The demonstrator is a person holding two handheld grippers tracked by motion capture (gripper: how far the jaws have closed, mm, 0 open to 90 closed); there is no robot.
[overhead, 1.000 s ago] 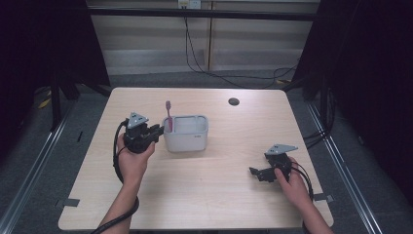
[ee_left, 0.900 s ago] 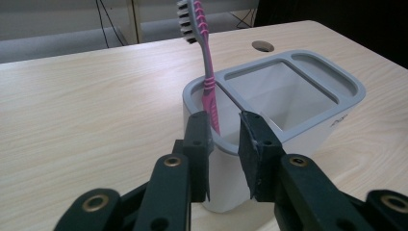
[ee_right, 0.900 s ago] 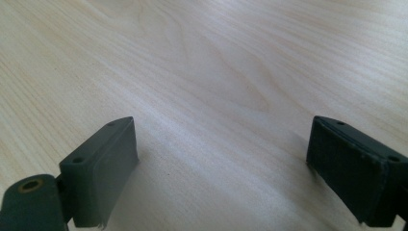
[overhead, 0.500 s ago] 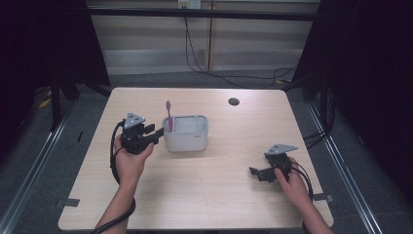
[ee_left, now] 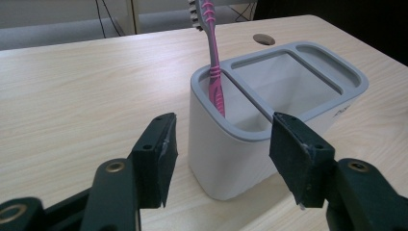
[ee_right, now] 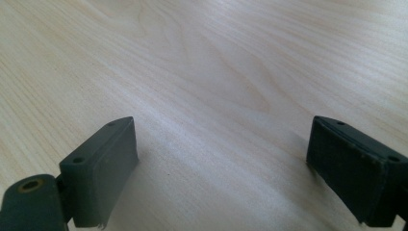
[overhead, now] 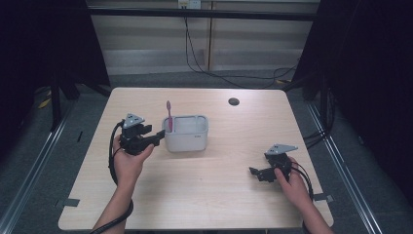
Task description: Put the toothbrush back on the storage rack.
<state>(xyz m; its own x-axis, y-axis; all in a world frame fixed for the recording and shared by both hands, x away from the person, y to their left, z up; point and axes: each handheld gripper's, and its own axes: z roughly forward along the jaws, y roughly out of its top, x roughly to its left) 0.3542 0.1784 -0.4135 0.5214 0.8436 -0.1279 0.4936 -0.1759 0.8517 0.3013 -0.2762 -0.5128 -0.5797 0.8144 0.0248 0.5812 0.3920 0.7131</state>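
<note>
High view showed the left gripper (overhead: 157, 137) just beside the holder (overhead: 187, 139) near the desk's (overhead: 204, 195) middle, its jaws just opening, nothing between them. A toothbrush (overhead: 169, 114) stood inside. The right gripper (overhead: 254, 172) was spread wide, empty.

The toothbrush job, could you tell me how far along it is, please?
Done: the pink toothbrush stands in the holder. In hand: the left gripper, jaws just opening, faces the holder and grips nothing. Left: drawing that hand away; the right gripper rests open.
</note>
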